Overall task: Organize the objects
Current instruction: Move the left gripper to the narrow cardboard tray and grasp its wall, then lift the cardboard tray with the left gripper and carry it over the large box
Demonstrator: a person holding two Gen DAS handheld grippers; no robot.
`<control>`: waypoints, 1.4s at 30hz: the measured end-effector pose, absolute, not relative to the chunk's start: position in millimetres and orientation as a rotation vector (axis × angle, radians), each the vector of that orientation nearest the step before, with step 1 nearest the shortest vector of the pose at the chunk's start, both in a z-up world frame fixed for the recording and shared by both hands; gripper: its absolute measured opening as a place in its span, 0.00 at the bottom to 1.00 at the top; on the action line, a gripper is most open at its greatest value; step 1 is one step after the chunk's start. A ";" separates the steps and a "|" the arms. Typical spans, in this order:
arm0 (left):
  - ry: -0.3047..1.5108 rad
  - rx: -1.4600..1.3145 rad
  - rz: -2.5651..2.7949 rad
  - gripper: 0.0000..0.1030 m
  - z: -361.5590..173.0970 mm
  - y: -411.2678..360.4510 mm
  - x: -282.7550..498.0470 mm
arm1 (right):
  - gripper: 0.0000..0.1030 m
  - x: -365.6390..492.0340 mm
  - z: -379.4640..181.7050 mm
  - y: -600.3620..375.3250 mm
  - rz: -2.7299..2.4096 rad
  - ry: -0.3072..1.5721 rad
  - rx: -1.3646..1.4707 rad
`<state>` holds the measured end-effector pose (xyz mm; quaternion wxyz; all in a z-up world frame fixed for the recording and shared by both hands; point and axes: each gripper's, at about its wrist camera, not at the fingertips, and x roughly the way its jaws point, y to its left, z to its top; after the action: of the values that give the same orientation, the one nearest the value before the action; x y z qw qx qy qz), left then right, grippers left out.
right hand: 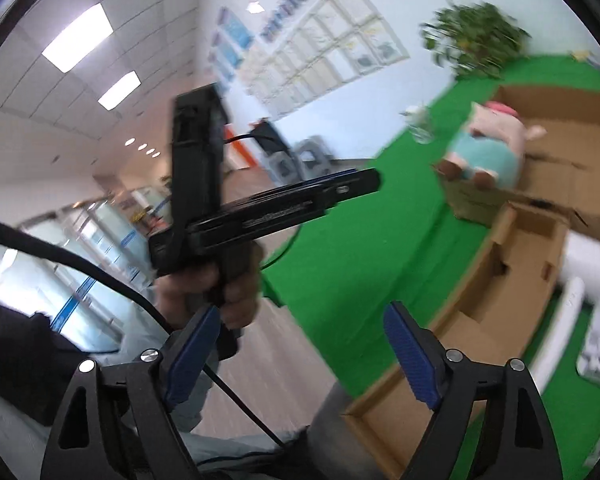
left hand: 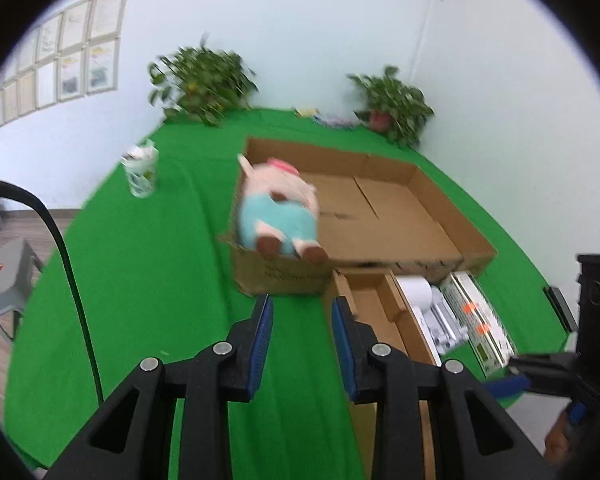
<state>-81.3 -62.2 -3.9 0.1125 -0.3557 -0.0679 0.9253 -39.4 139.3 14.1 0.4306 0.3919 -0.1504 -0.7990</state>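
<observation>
A pink plush pig in teal overalls [left hand: 278, 212] lies on the near left corner of a large shallow cardboard box [left hand: 400, 216], its feet over the rim. It also shows in the right wrist view [right hand: 490, 148]. My left gripper [left hand: 302, 308] is open and empty, a little short of the box above the green cloth. My right gripper [right hand: 300, 320] is open and empty, off the table's near edge. The left gripper [right hand: 372, 180] shows from the side in the right wrist view, held in a hand.
A smaller open cardboard box [left hand: 376, 304] sits near the right, with white packaged items [left hand: 460, 320] beside it. A printed cup [left hand: 141, 172] stands at the left. Two potted plants [left hand: 204, 80] [left hand: 392, 104] stand at the back. A grey stool [left hand: 4, 276] stands off the table.
</observation>
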 end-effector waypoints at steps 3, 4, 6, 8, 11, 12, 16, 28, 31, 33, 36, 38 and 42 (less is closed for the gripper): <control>-0.196 -1.146 2.614 0.28 -36.2 -39.9 -98.0 | 0.81 -56.1 -14.2 153.4 -2.187 -0.350 1.149; -0.197 -1.170 2.585 0.28 -44.8 -33.5 -102.4 | 0.81 -59.7 -23.2 158.6 -2.256 -0.320 1.205; -0.203 -1.202 2.541 0.28 -59.4 -23.1 -107.8 | 0.81 -62.0 -33.2 163.7 -2.352 -0.257 1.262; -0.202 -1.235 2.511 0.28 -71.3 -14.7 -112.6 | 0.81 -62.2 -37.1 164.6 -2.405 -0.213 1.278; -0.204 -1.273 2.488 0.28 -82.7 -7.5 -115.2 | 0.74 -65.0 -41.1 158.9 -2.511 -0.112 1.289; -0.200 -1.284 2.485 0.28 -85.3 -5.1 -114.8 | 0.65 -66.9 -42.8 156.1 -2.547 -0.073 1.295; -0.195 -1.309 2.473 0.24 -93.3 -0.6 -107.6 | 0.47 -67.4 -55.1 152.5 -2.633 0.020 1.311; -0.234 -1.360 2.519 0.19 -89.5 8.5 -63.1 | 0.24 -38.8 -49.5 137.2 -2.596 0.009 1.308; -0.284 -1.361 2.540 0.18 -89.9 5.1 -60.0 | 0.18 -32.9 -50.7 142.5 -2.586 -0.041 1.315; -0.268 -1.366 2.572 0.17 -88.7 9.0 -61.1 | 0.16 -34.0 -50.7 142.9 -2.606 -0.042 1.303; -0.256 -1.359 2.593 0.16 -87.1 10.8 -63.4 | 0.15 -35.1 -50.4 143.7 -2.628 -0.048 1.285; -0.245 -1.348 2.612 0.15 -84.2 11.5 -64.7 | 0.15 -34.8 -48.2 143.5 -2.632 -0.035 1.268; -0.202 -1.298 2.678 0.12 -69.5 14.0 -64.5 | 0.14 -31.9 -38.1 141.3 -2.675 -0.010 1.186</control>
<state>-64.5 14.0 -69.5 0.0793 -0.4338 -0.0675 0.8950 -31.9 141.3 -38.1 0.1075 0.4028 -0.0036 -0.9089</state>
